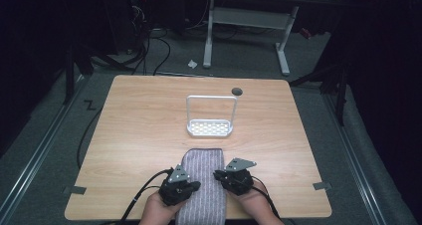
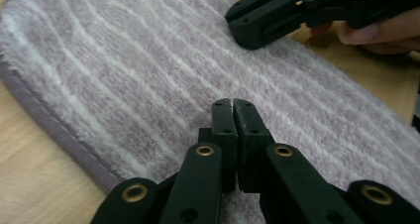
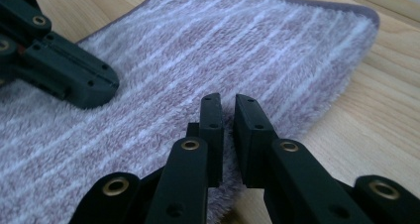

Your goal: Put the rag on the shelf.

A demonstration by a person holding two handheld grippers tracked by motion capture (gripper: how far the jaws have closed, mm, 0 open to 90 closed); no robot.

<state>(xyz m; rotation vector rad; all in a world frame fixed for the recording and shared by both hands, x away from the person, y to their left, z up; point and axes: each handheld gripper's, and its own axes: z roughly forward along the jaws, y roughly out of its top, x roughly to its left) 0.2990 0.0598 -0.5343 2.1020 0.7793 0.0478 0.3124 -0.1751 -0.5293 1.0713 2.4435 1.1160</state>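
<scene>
One folded grey-striped towel (image 1: 201, 185) lies lengthwise at the middle of the table's (image 1: 129, 135) near edge, overhanging it slightly. Both grippers sit on it: the left gripper (image 2: 233, 105) on its left side with jaws together, the right gripper (image 3: 227, 101) at its right edge, jaws nearly together, a ridge of pile between them. Farther back, mid-table, stands a white rack (image 1: 210, 128).

The towel's (image 1: 201, 187) near end is cut off.
</scene>
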